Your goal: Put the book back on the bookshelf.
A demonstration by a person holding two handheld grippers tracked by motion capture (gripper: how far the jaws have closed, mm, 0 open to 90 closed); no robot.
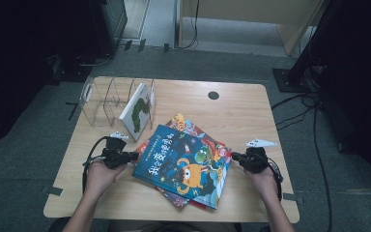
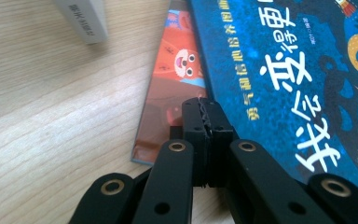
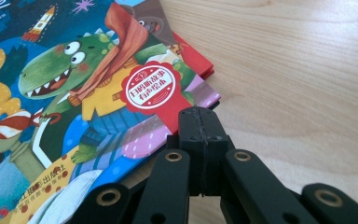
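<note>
Forearms come in from the bottom edge, and we go left to right: the left gripper (image 1: 134, 155) sits at the left edge of the blue book (image 1: 183, 164), jaws pressed together, nothing between them. That book lies flat on top of the stack, mid-table, over a red book (image 2: 168, 93) whose cover juts out beneath. Behind, a white book (image 1: 136, 112) leans in the clear rack (image 1: 107, 99). Over on the right, the right gripper (image 1: 234, 156) is shut too and empty, its tip at the blue book's right edge (near the red seal). Risk, as I judge it: closed tips squeezing from both sides have no real purchase, so the glossy cover may slip, skew, or drag the red book along.
</note>
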